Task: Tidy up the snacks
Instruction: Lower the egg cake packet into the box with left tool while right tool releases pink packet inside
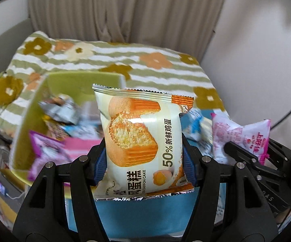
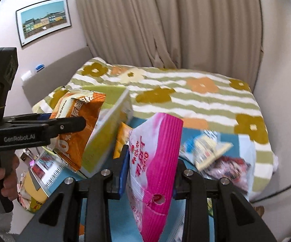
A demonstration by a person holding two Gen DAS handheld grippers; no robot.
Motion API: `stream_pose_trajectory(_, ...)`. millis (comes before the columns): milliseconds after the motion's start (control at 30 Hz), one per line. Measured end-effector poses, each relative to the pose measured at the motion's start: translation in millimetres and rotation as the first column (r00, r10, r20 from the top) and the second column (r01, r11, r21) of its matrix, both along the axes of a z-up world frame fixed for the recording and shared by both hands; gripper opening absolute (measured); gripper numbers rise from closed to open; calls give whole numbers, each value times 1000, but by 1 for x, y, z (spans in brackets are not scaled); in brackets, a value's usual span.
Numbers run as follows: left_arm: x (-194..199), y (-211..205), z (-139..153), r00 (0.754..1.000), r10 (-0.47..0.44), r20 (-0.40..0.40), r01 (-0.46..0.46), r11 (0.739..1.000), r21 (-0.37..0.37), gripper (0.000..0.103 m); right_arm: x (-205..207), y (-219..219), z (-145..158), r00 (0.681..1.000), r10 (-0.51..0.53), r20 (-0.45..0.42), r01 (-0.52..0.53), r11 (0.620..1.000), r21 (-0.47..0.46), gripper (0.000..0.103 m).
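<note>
My left gripper [image 1: 145,161] is shut on a cream and orange chiffon cake packet [image 1: 141,139], held upright above the table. The same packet [image 2: 79,125] and left gripper [image 2: 73,124] show at the left of the right wrist view. My right gripper [image 2: 151,173] is shut on a pink and white snack packet [image 2: 155,161], which also shows at the right of the left wrist view [image 1: 242,135]. A green box [image 1: 24,121] holding several snack packets stands to the left, also visible in the right wrist view [image 2: 103,141].
Loose snack packets [image 2: 215,153] lie on the blue table surface [image 2: 234,139] to the right. A striped floral blanket [image 1: 145,64] covers the bed behind. Curtains and walls stand beyond. More packets [image 2: 34,181] lie at the table's left edge.
</note>
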State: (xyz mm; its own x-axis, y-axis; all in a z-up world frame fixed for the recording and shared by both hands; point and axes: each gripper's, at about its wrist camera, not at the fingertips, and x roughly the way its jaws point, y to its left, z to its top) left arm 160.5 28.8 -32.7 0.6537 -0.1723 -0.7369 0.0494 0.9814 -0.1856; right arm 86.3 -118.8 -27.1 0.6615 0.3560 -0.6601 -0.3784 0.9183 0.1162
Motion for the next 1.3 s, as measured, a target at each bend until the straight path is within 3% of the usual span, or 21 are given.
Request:
stream_pose_trajectory(267, 38, 91, 8, 999, 38, -11, -38, 999, 29, 59, 44, 77, 17, 999, 32, 10, -32, 998, 59, 30)
stream_pose_trajectory(600, 104, 148, -33, 992, -38, -119, 42, 999, 29, 60, 101, 153, 10, 999, -10, -44, 12, 998, 56, 30)
stream_pose_trajectory(667, 112, 153, -42, 988, -58, -143, 63, 997, 36, 73, 109, 162, 7, 998, -38, -59, 41, 998, 53, 30)
stream_pose_trajectory(700, 114, 155, -45, 987, -63, -146, 69, 997, 32, 91, 113, 164, 5, 997, -48, -65, 52, 997, 53, 30)
stream_pose_trajectory(733, 114, 158, -47, 988, -66, -140, 70, 997, 28, 102, 117, 166, 3, 996, -59, -73, 63, 997, 51, 30)
stream_pose_trajectory(967, 114, 182, -62, 986, -71, -153, 75, 997, 20, 103, 138, 183, -19, 985, -96, -144, 100, 995, 19, 30)
stream_pose_trajectory(1300, 109, 200, -66, 987, 13, -159, -9, 1000, 22, 103, 164, 193, -28, 983, -68, -171, 67, 998, -11, 30)
